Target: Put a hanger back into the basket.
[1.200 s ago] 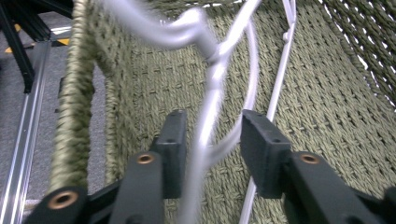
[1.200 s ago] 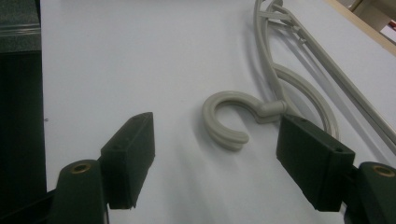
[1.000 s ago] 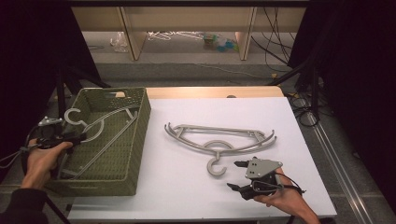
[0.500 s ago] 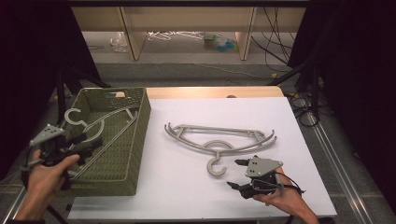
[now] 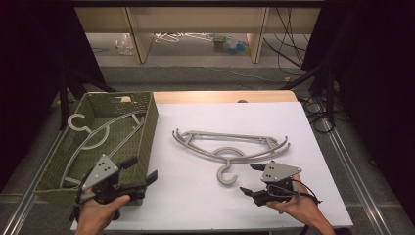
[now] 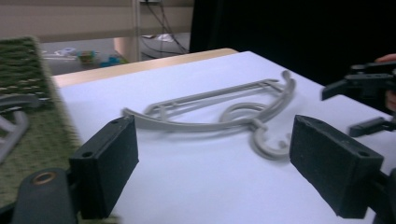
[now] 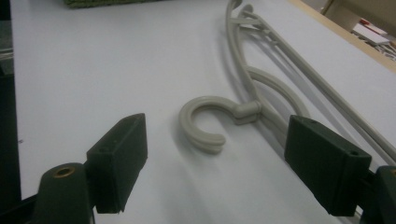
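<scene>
Basket (image 5: 147, 132): green woven one at the left side of the table. I see one grey hanger (image 5: 100, 134) already lying inside it, its hook toward the far left corner. I count that one as done.

Left gripper (image 5: 142, 174): in my left hand, at the near right corner of the basket and pointing across the white tabletop (image 5: 323, 161). Its jaws have just been opening and now stand wide, with nothing between the pads (image 6: 109, 163). Through its own camera I am looking straight at the hanger on the table (image 6: 224, 114).

Hanger on the table (image 5: 230, 144): the second grey hanger, lying flat near the middle of the white surface, well apart from the basket, with its hook (image 5: 226, 175) toward me. This one is still to go, as I judge it.

Right gripper (image 5: 252, 178): in my right hand, near the front edge, just beside the hook. Jaws have been opening a little and stand spread, gripping nothing. In its own camera the hook (image 7: 205, 123) sits between the two pads (image 7: 119, 158) but farther out, untouched.

Progress: roughly halfway. Left to do: grasp the table hanger, carry it left, and lay it in the basket beside the first.
</scene>
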